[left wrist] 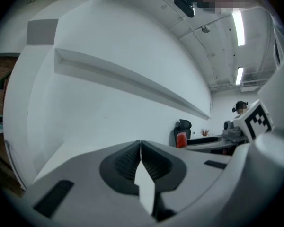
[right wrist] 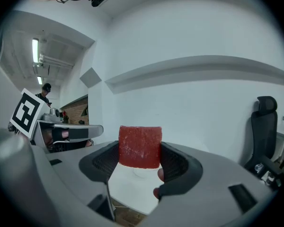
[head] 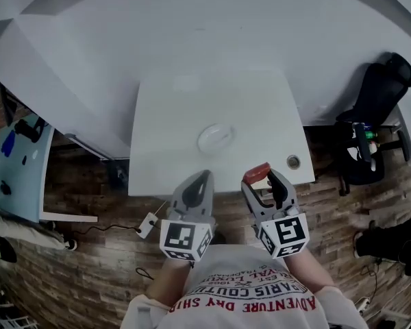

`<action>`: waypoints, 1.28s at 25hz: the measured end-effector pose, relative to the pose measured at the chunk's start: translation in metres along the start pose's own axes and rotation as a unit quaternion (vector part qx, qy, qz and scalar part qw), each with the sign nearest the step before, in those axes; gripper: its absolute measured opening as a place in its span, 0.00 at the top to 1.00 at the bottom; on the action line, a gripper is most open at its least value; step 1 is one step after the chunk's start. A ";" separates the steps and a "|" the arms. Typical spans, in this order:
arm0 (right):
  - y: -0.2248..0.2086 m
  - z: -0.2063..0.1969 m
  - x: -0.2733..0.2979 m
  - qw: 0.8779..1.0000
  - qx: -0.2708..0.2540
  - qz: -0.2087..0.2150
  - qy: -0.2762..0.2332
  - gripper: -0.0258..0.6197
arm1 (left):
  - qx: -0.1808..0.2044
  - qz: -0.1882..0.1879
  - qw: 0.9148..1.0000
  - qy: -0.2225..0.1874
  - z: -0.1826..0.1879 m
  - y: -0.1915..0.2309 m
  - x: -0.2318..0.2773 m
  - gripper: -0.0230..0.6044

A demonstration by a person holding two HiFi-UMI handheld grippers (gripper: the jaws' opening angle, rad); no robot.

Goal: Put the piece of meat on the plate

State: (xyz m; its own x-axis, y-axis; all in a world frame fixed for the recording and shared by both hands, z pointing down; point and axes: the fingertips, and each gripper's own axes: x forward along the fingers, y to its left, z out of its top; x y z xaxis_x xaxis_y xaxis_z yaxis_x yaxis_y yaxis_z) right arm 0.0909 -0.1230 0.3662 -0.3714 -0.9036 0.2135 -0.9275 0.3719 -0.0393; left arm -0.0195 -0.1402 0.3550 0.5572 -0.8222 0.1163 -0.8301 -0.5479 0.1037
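A red block of meat [head: 256,173] [right wrist: 140,146] is clamped between the jaws of my right gripper [head: 260,179] [right wrist: 140,162], held in the air above the near edge of the white table [head: 164,115]. A white plate [head: 216,138] rests near the table's middle, beyond both grippers; in the right gripper view the plate [right wrist: 143,172] peeks out just under the meat. My left gripper [head: 204,177] [left wrist: 140,159] hovers at the table's near edge, left of the right one, jaws pressed together with nothing between them.
A round cable hole [head: 293,161] sits in the table's near right corner. A black office chair [head: 375,108] stands to the right, a light blue desk [head: 17,170] to the left. Wooden floor [head: 89,266] lies below.
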 end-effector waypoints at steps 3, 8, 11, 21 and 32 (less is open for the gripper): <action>0.002 0.005 0.034 1.000 0.011 -0.011 0.009 0.53 | -0.003 -0.008 1.000 0.005 0.002 0.031 0.017 0.95; 0.001 0.012 0.079 0.999 0.019 -0.024 0.023 0.53 | -0.010 -0.019 1.000 0.014 0.002 0.072 0.040 0.95; 0.000 0.011 0.100 0.999 0.024 -0.028 0.033 0.53 | -0.013 -0.021 1.000 0.016 0.002 0.091 0.051 0.95; -0.015 -0.015 0.163 0.995 0.032 -0.008 0.095 0.53 | -0.035 0.011 0.998 0.054 -0.024 0.132 0.090 0.95; -0.046 -0.054 0.227 0.982 0.035 0.051 0.181 0.53 | -0.063 0.056 0.991 0.106 -0.057 0.157 0.140 0.95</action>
State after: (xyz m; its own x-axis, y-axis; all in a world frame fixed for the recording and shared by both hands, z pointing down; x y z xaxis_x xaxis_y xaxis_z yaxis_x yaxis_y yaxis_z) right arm 0.0518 -0.3335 0.4696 -0.4346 -0.7228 0.5373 -0.8916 0.4298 -0.1429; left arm -0.0703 -0.3324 0.4437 0.4646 -0.8189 0.3371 -0.8853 -0.4205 0.1987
